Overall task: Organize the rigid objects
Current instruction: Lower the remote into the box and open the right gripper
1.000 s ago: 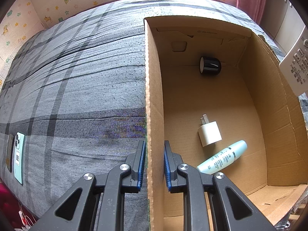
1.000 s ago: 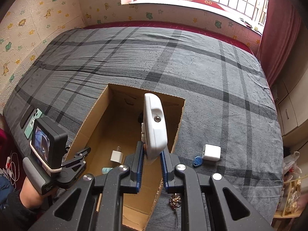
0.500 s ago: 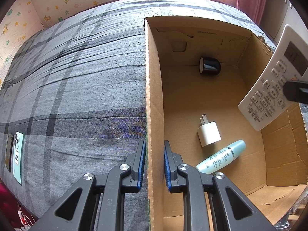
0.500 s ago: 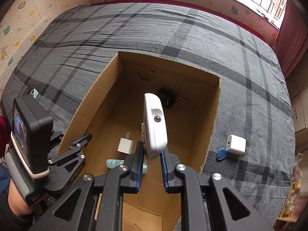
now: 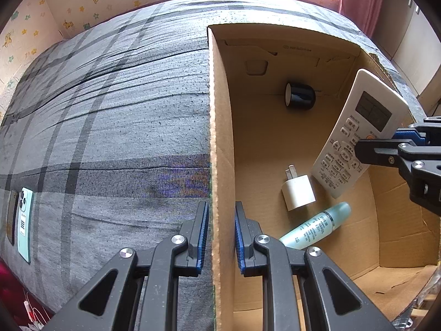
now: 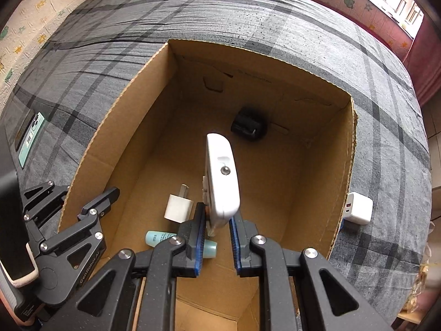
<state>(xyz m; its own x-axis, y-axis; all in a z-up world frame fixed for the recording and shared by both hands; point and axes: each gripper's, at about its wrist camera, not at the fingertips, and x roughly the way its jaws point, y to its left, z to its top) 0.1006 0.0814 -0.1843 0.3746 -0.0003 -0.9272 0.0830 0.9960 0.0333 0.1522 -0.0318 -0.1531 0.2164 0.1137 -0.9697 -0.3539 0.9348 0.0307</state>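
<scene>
A white remote control [image 6: 222, 178] is held by its lower end between the pads of the right tongs [image 6: 217, 227], which are closed narrowly on it. It is carried inside the open cardboard box [image 6: 118, 127], above the floor of the box and touching none of the things below. Its long axis is seen to run away from the right tongs toward the far wall of the box. In the left wrist view the remote control [image 5: 358, 135] is shown tilted, its display end up and toward the far right corner, its button face turned toward the left wall.

The left tongs [image 5: 220, 234] are closed narrowly on the left wall of the cardboard box [image 5: 220, 138], one pad outside and one inside.

On the box floor three things are counted: one white plug adapter [image 5: 297, 191] with its prongs pointing toward the far wall, one pale green tube [image 5: 317, 226] lying flat with its long axis slanted from near left to far right, and one black cylinder [image 5: 300, 96] lying on its side near the far wall. The adapter and the tube lie near each other; the cylinder lies well apart from them.

The box is set on a bed covered in grey plaid [image 6: 386, 110]. Outside the box, one white charger block [image 6: 357, 211] is seen just beside the right wall, and one mint green phone [image 5: 24, 220] lies face down near the left edge of the bed, a dark flat item just beside it.
</scene>
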